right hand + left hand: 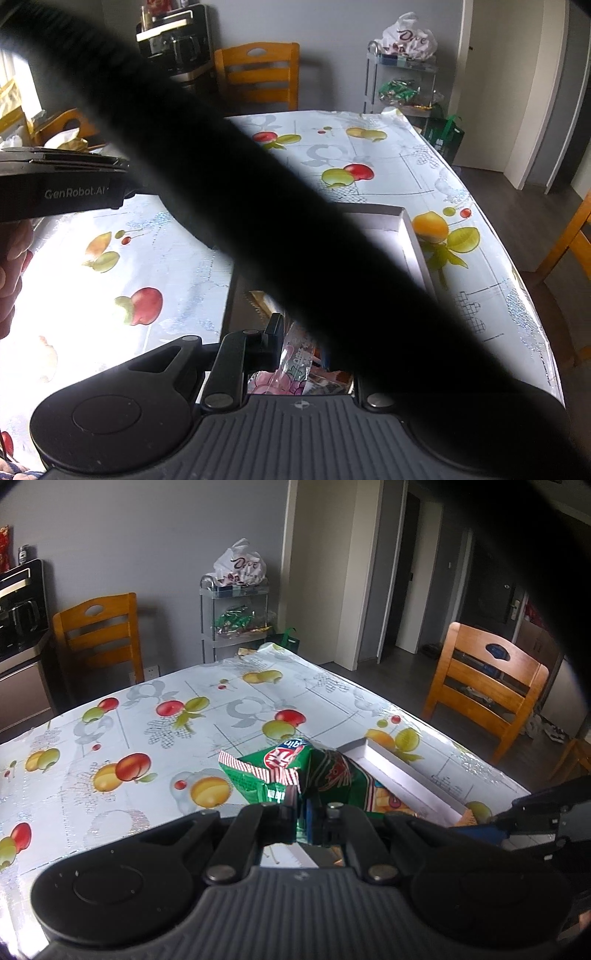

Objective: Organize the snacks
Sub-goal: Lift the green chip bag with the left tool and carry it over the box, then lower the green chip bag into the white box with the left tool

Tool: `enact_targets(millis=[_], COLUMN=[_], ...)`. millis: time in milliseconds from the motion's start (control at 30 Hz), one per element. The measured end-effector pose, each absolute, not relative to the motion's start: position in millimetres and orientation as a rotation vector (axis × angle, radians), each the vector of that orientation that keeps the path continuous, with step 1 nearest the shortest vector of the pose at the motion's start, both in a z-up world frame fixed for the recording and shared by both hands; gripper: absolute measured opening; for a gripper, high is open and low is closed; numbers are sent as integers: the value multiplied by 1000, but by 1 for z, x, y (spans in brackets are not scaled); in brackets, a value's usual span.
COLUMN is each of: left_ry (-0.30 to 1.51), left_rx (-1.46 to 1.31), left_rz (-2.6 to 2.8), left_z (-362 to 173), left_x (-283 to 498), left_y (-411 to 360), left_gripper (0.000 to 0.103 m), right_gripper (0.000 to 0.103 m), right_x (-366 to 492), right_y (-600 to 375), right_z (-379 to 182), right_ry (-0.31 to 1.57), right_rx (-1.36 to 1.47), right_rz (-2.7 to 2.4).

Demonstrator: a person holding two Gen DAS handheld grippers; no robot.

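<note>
My left gripper is shut on a green snack bag with a red-and-white striped edge, holding it above the near end of a white shallow box. My right gripper is shut on a clear pink-printed snack packet over the same box. A black cable crosses the right wrist view and hides the right finger and most of the box. The right gripper's body shows at the right edge of the left wrist view.
The table has a fruit-print cloth. Wooden chairs stand at the far side and to the right. A metal rack with bags stands past the far corner. The left gripper's body is at the left in the right wrist view.
</note>
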State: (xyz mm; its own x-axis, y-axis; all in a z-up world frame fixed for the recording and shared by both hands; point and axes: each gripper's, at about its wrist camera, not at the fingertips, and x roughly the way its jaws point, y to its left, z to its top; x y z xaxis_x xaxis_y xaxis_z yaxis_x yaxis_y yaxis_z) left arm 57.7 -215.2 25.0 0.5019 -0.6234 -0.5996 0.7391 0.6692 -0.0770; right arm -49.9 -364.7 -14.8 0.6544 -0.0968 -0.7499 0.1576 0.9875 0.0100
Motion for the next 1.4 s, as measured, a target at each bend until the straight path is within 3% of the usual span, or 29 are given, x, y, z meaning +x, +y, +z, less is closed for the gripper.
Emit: enact_targets(millis=[1400], left_ry=[747], left_rx=[245], left_rz=[-921], left_z=[-19], left_x=[63], left_y=[-259], left_gripper=[0], right_gripper=[23], right_x=[-54], right_y=[-388], right_z=[-42], right_ry=[934], right_rx=[92], right_rz=[-223])
